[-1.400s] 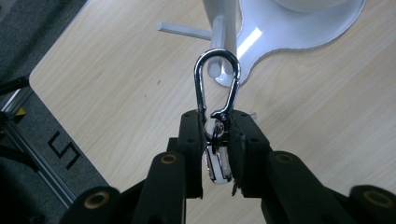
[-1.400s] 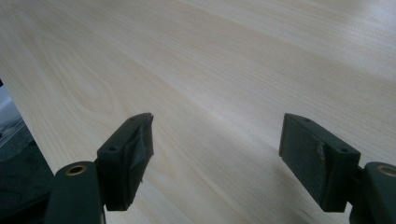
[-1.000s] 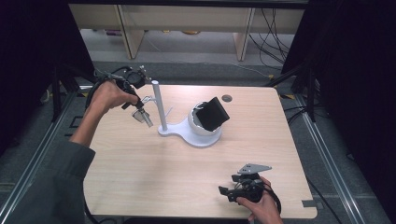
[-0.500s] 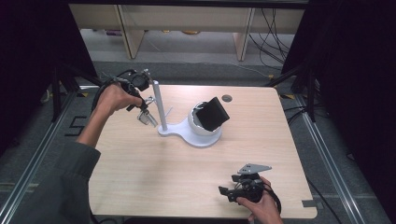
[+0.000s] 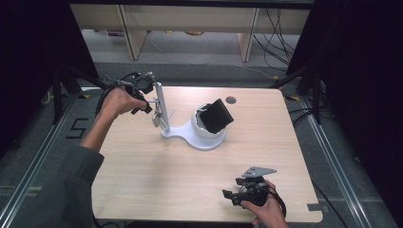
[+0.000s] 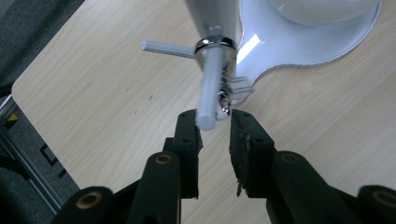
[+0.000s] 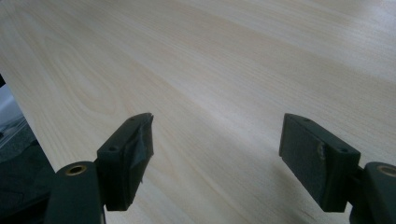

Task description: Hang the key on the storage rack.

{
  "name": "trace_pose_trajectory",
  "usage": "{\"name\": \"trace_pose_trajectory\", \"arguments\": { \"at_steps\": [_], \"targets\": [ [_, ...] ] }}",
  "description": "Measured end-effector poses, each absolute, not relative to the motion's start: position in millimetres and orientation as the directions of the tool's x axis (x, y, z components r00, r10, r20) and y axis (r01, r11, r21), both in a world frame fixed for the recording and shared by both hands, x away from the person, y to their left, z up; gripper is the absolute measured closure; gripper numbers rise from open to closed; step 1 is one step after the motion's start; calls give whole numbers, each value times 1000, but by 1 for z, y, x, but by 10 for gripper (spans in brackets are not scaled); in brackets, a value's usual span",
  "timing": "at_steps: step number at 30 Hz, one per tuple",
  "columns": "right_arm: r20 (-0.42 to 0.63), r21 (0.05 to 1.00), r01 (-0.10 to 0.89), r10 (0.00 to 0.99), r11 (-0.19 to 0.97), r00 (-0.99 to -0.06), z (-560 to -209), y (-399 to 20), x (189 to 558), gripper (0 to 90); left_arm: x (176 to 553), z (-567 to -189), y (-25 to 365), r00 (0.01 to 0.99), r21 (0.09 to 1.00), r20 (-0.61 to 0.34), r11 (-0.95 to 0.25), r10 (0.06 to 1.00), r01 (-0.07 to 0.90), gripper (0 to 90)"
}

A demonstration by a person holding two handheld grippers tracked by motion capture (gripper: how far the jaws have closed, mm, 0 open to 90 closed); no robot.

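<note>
A white stand (image 5: 177, 134) with an upright post (image 5: 161, 107) stands mid-table, and short white pegs stick out of the post. In the left gripper view, a metal ring (image 6: 214, 44) sits around the peg (image 6: 206, 88) that points at the camera. A small metal keyring piece (image 6: 225, 100) hangs from the ring, between my jaw tips. My left gripper (image 6: 214, 122) (image 5: 151, 102) is held against the post's left side, with its jaws close together on that piece. My right gripper (image 5: 229, 195) (image 7: 217, 135) rests near the table's front edge, open with nothing between its fingers.
The stand's round white cup (image 5: 202, 129) holds a tilted black block (image 5: 217, 115). A cable hole (image 5: 231, 100) lies behind it in the wooden table (image 5: 142, 180). Shelving and cables stand beyond the far edge.
My left gripper has moved right and slightly away, from left of the stand up to the post, carrying the dangling metal piece. The right gripper has stayed still.
</note>
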State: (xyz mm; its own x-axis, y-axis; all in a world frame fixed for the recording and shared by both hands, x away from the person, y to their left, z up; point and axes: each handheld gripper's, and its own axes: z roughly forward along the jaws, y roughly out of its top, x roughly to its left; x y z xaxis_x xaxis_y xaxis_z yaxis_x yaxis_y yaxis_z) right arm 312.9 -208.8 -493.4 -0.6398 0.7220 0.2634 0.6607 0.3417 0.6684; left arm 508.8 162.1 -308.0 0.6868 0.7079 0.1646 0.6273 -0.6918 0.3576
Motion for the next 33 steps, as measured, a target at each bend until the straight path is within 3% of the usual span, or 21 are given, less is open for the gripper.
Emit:
{"name": "trace_pose_trajectory", "arguments": {
  "at_steps": [11, 19, 33],
  "targets": [
    [263, 674, 661, 729, 330, -632, -492, -209, 313, 268, 502, -308, 168, 699, 363, 164, -701, 696, 614, 630],
    [257, 676, 662, 738, 324, -624, -492, -209, 313, 268, 491, -313, 176, 679, 428, 135, -661, 722, 617, 442],
    [271, 669, 671, 734, 321, -622, -492, -210, 313, 268, 471, -330, 192, 676, 481, 84, -624, 732, 616, 317]
  ]
}}
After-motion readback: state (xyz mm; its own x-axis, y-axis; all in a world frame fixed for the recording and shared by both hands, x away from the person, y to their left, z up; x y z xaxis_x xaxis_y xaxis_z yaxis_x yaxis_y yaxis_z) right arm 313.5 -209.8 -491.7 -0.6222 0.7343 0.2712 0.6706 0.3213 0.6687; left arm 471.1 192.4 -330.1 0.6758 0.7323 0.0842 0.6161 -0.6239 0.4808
